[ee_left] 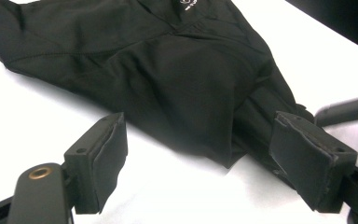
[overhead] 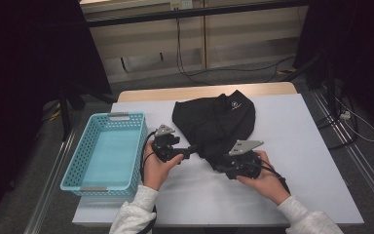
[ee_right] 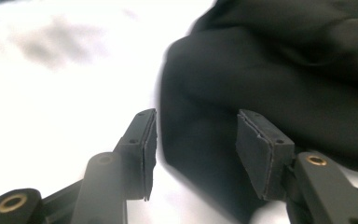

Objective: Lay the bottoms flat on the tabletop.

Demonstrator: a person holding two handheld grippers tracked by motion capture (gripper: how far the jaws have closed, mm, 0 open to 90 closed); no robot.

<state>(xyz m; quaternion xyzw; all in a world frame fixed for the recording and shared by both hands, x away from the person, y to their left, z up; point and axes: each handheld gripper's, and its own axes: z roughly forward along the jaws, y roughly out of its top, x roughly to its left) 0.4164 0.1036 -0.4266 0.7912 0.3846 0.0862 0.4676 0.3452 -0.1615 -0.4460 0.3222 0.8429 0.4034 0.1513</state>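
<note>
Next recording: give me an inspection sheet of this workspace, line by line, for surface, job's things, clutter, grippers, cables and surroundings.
Surface: white table top, wooden strip along the far edge.
Job's things: black garment lying crumpled mid-table, small white logo near its far end.
Clutter: light blue basket at the table's left edge, nothing seen inside.
Grippers: left gripper open, jaws wide, at the garment's near tip; right gripper open, jaws astride the garment's edge, pads not pressing.
Cables: black cable looping from the left gripper; black cords on the floor beyond the table.
Surroundings: carpeted floor, pale wall panels behind, dark stands either side.
</note>
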